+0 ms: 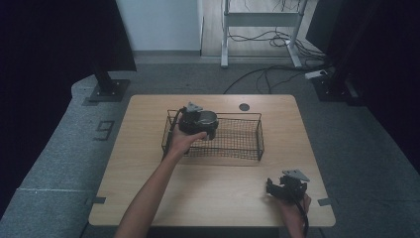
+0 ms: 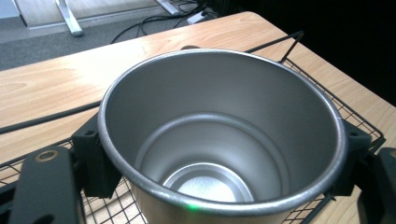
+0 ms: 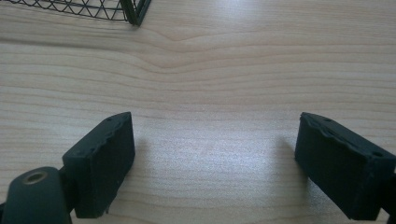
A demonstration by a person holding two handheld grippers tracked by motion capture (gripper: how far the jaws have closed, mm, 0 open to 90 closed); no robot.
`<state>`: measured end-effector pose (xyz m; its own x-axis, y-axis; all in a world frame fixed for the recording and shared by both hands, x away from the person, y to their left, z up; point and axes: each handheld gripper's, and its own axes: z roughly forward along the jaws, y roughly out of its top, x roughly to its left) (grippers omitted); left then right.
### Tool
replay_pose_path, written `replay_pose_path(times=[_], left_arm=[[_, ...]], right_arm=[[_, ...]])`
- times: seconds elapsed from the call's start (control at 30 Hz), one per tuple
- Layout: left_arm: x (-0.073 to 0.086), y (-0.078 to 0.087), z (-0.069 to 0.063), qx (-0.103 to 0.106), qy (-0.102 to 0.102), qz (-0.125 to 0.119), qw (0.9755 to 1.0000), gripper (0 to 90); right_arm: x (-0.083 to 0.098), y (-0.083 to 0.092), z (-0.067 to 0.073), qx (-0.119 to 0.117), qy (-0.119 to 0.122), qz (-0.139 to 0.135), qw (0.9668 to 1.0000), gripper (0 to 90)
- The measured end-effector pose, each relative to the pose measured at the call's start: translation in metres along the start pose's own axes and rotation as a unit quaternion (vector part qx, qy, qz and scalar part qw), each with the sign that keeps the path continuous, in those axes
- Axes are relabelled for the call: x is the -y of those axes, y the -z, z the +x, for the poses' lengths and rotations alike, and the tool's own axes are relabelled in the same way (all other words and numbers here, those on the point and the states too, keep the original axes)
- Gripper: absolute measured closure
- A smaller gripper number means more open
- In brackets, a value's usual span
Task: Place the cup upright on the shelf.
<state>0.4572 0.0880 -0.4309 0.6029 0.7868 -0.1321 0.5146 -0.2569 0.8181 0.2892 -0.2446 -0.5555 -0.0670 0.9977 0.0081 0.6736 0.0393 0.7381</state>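
Left gripper (image 1: 198,123) clamped on a metal cup (image 2: 219,140), one of the fingers (image 2: 95,161) pressed against each side of the cup just below its rim, mouth upward and empty inside. Cup carried over the left end of the black wire basket (image 1: 250,144), which sits in the middle of the wooden surface (image 1: 213,193); whether the cup's base already touches the mesh floor cannot be told. Right gripper (image 3: 215,163) parked low over bare wood near the front right corner, fingers wide apart with nothing between them, a basket corner just ahead. Step in hand, by the look of it: setting the cup down into the basket. Next move likely calls for lowering straight until the base rests flat on the mesh, keeping the cup upright and clear of the basket's rim wire, then spreading the fingers and lifting out without tipping it.
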Motion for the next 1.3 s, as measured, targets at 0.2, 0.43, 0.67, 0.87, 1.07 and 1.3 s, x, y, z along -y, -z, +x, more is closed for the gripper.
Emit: replay_pose_path(times=[0.2,0.43,0.67,0.87,1.07,1.3], left_arm=[[0.006,-0.009,0.002,0.003,0.006,0.009,0.9999,19.0],[0.01,-0.017,0.002,0.003,0.007,0.019,0.9998,18.9],[0.015,-0.026,0.003,-0.001,0.013,0.027,0.9996,18.9],[0.024,-0.035,0.008,-0.004,0.022,0.042,0.9989,18.8],[0.029,-0.038,0.01,-0.008,0.024,0.053,0.9983,18.8],[0.033,-0.044,0.011,-0.012,0.018,0.074,0.997,18.6]], right_arm=[[0.0,0.0,0.0,0.0,0.0,0.0,1.0,11.9],[0.0,0.0,0.0,0.0,0.0,0.0,1.0,12.0],[0.0,0.0,0.0,0.0,0.0,0.0,1.0,12.0],[0.0,0.0,0.0,0.0,0.0,0.0,1.0,12.1],[0.0,0.0,0.0,0.0,0.0,0.0,1.0,12.1],[0.0,0.0,0.0,0.0,0.0,0.0,1.0,12.1]])
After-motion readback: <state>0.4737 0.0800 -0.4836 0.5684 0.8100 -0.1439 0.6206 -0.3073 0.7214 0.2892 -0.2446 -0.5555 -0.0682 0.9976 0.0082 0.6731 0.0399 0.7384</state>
